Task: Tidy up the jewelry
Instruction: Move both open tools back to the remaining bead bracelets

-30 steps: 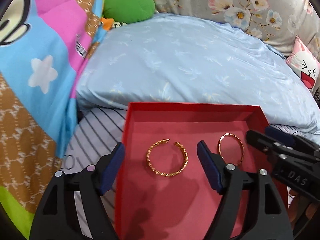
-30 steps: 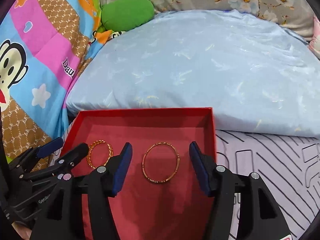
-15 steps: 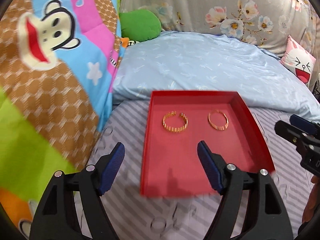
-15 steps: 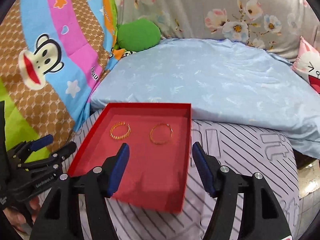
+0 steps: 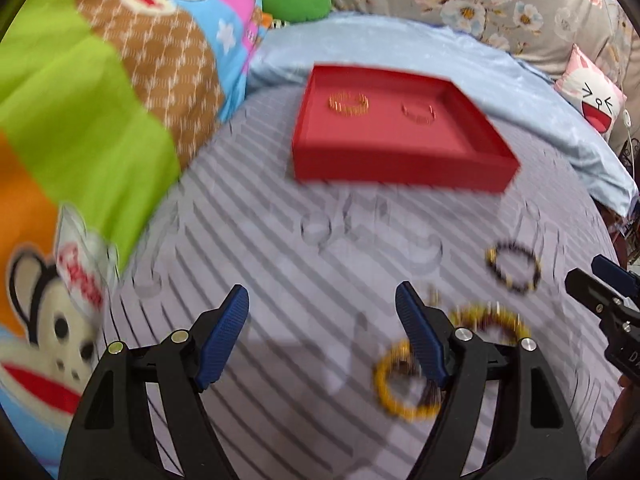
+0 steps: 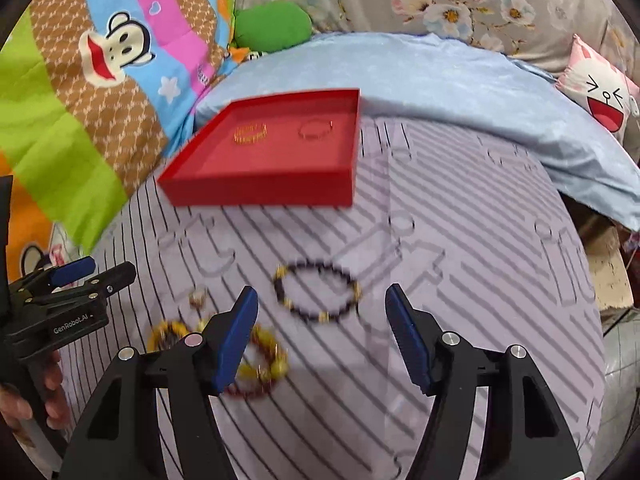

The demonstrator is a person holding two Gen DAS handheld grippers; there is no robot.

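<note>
Both grippers had pulled back from the shallow red tray (image 6: pixel 260 188); the empty, jaws-apart right gripper (image 6: pixel 320 332) framed the dark beaded bracelet (image 6: pixel 316 292) at centre frame.

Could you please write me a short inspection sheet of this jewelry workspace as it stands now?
Surface: striped grey bedsheet.
Job's things: red tray holds two gold bangles; black beaded bracelet and yellow beaded bracelets lie loose on the sheet.
Clutter: small ring-like piece, too blurred to identify.
Grippers: left hand-held gripper open, empty; right hand-held gripper open, empty, black bracelet just beyond its fingertips.
Cables: white cord at far right.
Surroundings: blue pillow, cartoon quilt, green plush, floral fabric.
</note>
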